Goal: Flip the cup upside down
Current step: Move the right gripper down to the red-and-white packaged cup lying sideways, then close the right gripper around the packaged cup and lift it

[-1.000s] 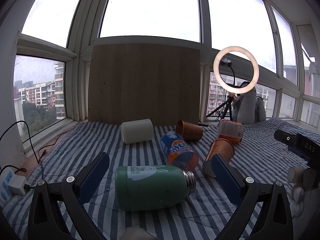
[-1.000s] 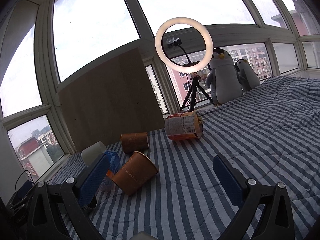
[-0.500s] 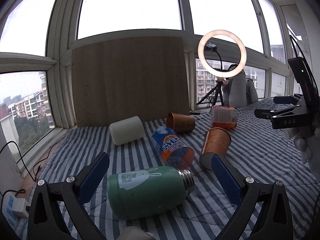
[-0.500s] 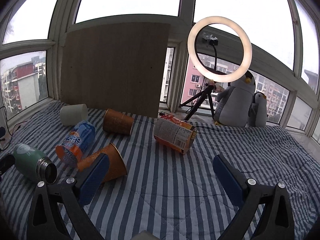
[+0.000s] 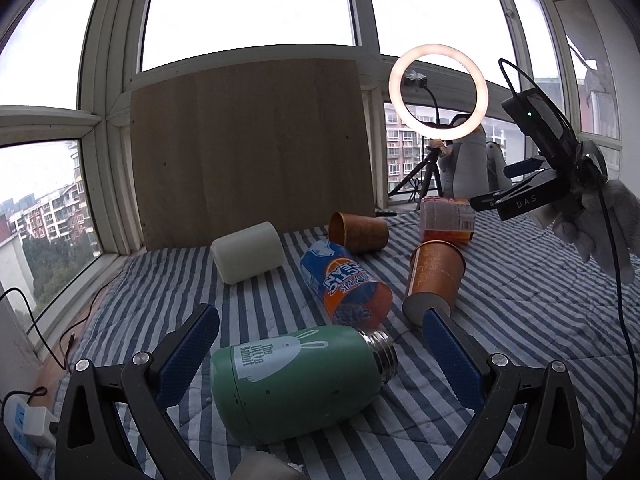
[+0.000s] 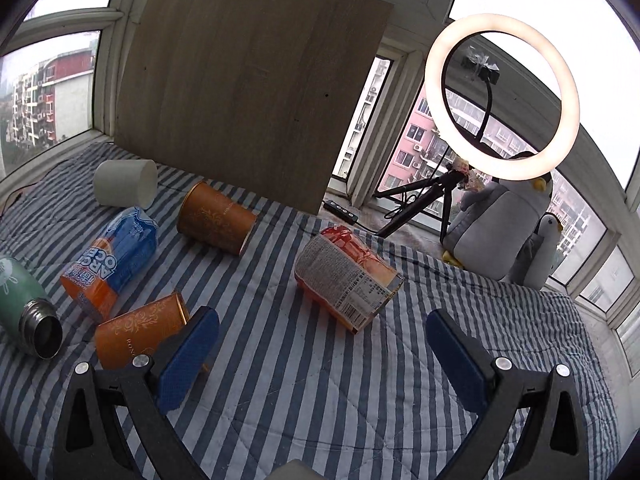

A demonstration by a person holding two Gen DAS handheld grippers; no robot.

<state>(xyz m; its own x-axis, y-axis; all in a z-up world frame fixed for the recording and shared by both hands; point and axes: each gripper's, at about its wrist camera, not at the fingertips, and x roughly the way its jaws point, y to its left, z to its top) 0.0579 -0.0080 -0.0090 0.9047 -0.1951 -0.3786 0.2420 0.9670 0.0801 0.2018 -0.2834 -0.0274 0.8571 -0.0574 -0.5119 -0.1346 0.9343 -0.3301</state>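
Several cups lie on their sides on the striped quilt. A green flask [image 5: 296, 376] lies right in front of my open left gripper [image 5: 320, 336], between its fingers' line; it also shows in the right wrist view [image 6: 24, 308]. A near orange cup [image 5: 434, 280] [image 6: 140, 332], a far orange cup [image 5: 358, 232] [image 6: 216, 218], a blue-orange cup [image 5: 346, 284] [image 6: 112, 260], a white cup [image 5: 248, 252] [image 6: 126, 182] and a noodle cup [image 5: 446, 218] [image 6: 346, 280] lie around. My right gripper [image 6: 320, 344] is open and empty, above the quilt, with the near orange cup by its left finger. It shows in the left wrist view [image 5: 520, 196].
A wooden board [image 5: 252, 148] leans on the window at the back. A ring light on a tripod [image 6: 500, 92] and two plush penguins [image 6: 500, 232] stand at the back right. A power strip and cables [image 5: 24, 428] lie off the quilt's left edge.
Both grippers moved. The right gripper rose and tilted down toward the quilt, bringing the noodle cup closer. The left view shifted so the flask sits nearer; both stayed open.
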